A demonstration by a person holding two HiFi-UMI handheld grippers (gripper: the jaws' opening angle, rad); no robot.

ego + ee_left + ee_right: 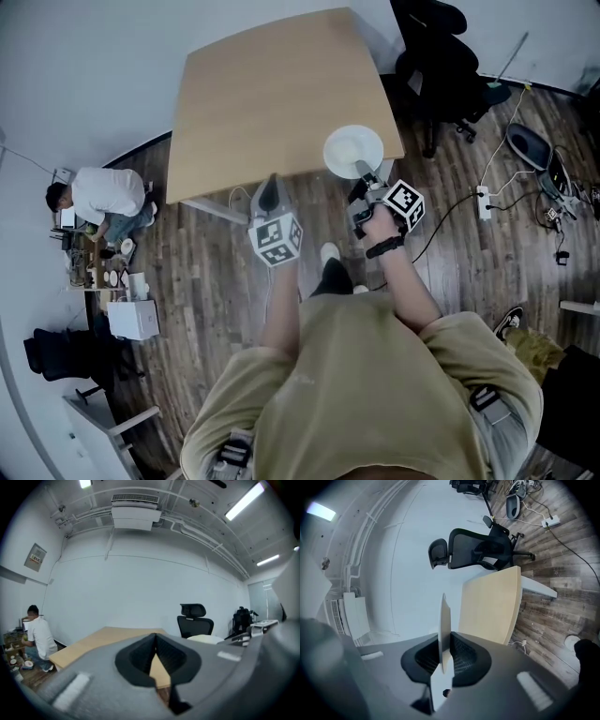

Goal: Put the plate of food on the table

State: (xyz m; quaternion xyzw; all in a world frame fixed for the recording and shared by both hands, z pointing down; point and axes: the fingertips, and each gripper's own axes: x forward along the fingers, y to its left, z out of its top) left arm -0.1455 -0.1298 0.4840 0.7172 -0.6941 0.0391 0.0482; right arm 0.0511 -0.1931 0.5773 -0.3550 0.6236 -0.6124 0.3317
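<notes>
A white round plate [353, 150] hangs over the front right corner of the light wooden table [272, 94], and I see no food on it. My right gripper [363, 173] is shut on its near rim. In the right gripper view the plate [445, 625] stands edge-on between the jaws of the right gripper [446, 646], with the table [492, 604] beyond. My left gripper [271, 183] is shut and holds nothing, its tip at the table's front edge. In the left gripper view the left gripper [155, 638] has its jaws meeting, and the plate [206, 639] shows at the right.
A black office chair [441, 66] stands beside the table's right side. A person in a white shirt [103, 197] crouches at the far left by low shelves. A power strip and cables [485, 202] lie on the wood floor at right. A white box [133, 319] sits lower left.
</notes>
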